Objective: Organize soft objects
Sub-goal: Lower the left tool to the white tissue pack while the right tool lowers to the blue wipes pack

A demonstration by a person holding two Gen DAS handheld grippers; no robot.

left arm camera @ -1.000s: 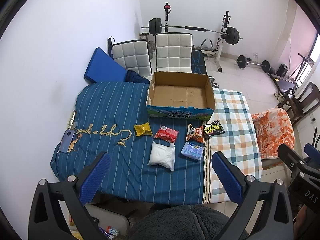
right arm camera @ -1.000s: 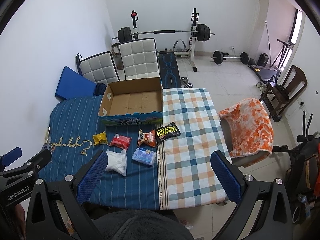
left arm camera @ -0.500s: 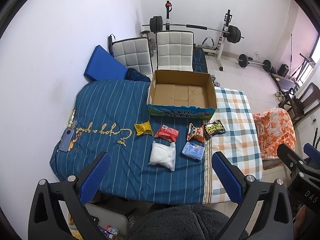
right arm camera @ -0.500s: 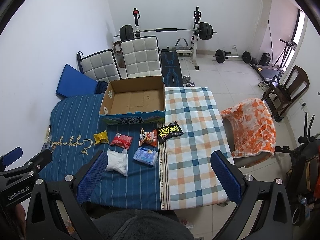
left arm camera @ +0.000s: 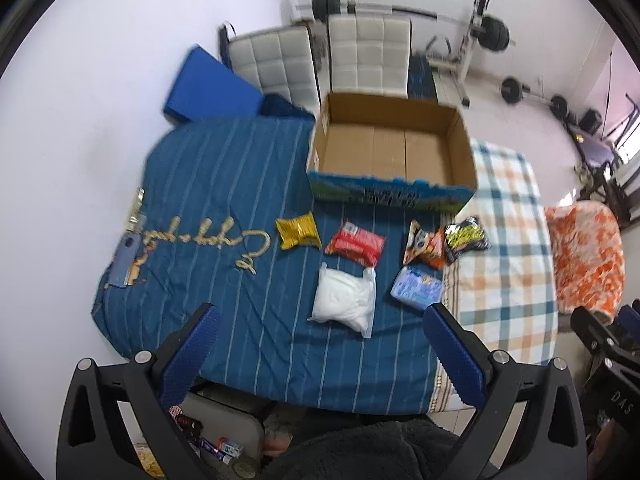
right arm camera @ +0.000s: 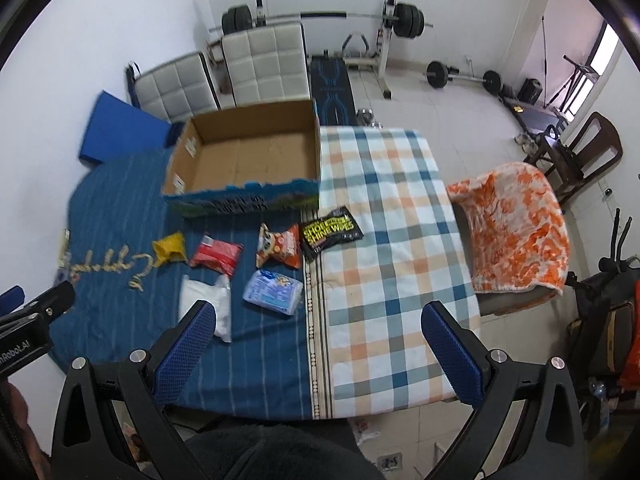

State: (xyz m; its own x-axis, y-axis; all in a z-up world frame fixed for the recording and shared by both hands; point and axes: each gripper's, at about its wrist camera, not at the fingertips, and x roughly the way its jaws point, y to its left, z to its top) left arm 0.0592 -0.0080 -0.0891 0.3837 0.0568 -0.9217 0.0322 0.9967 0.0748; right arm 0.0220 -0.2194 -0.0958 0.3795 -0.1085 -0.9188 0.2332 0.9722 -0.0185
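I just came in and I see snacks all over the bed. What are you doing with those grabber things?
A person holds two grabbers above the bed, and both the left gripper and the right gripper are open and empty. Six soft packets lie in front of the cardboard box, among them a white bag and a black wipes pack. The box has nothing in it yet, so the tidying has not started.

white walls, barbell rack, padded chairs

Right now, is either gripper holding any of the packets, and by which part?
Nothing is held. The left gripper and right gripper are both open above the table, clear of the packets.
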